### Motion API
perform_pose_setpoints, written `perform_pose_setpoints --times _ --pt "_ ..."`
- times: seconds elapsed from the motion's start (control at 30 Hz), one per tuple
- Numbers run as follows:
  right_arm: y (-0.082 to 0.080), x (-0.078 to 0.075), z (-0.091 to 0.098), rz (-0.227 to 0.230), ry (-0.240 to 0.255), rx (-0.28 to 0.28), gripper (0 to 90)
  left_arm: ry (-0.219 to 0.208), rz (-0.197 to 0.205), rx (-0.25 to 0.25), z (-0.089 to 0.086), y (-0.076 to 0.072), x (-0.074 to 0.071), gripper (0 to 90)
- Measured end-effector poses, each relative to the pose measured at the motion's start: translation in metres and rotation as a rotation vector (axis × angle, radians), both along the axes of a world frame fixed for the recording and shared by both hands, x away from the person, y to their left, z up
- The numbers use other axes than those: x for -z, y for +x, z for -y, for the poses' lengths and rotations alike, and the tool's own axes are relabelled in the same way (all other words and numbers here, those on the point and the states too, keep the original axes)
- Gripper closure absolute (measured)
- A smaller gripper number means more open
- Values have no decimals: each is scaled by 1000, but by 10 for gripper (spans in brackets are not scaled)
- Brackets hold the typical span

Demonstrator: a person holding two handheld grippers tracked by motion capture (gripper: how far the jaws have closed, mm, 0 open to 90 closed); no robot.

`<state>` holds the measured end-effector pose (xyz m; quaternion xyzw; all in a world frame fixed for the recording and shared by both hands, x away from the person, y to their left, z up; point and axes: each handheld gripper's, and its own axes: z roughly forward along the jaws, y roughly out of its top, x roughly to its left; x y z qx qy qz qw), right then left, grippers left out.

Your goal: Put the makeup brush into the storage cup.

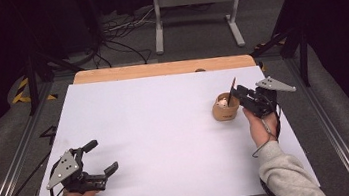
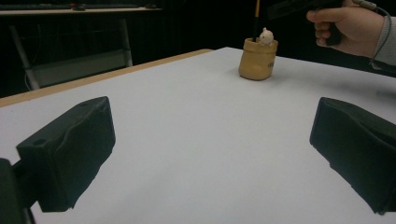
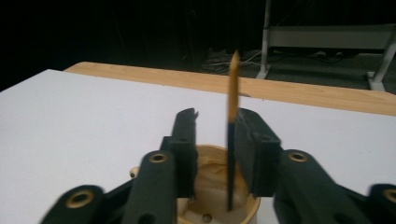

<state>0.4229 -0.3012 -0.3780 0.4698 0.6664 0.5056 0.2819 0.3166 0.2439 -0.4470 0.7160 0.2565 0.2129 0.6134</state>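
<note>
Right gripper [image 3: 215, 140] over the cup [image 1: 225, 107], jaws parted around an upright pencil [image 3: 231, 116], seemingly touching one jaw. Left gripper [image 1: 105, 158] wide open, low over the white table [image 1: 156, 130], well apart.

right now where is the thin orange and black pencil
In the high view the thin orange and black pencil stands in the small tan wooden cup at the table's right, between the right hand-held gripper's jaws.

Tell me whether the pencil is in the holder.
In: the pencil stands upright with its lower end inside the holder.
</note>
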Motion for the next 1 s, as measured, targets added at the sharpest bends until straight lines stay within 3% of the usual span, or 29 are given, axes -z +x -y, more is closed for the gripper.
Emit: perform_pose_setpoints --times 0.1,0.23,0.6,0.8,1.0 --pt "-2 -2 1 4 9 4 601 -1 -1 0 0 0 0 7" --pt "-9 -7 4 23 18 -22 461 3 -1 3 0 0 0 7" --pt "-40 -21 5 129 -26 -149 141 0 -4 7 0 0 0 6" --pt "-61 -20 3 199 -30 -239 71 -6 0 1 -3 0 -2 3" --pt "-73 -13 1 233 -59 -282 25 -1 -1 9 -2 0 -2 1"
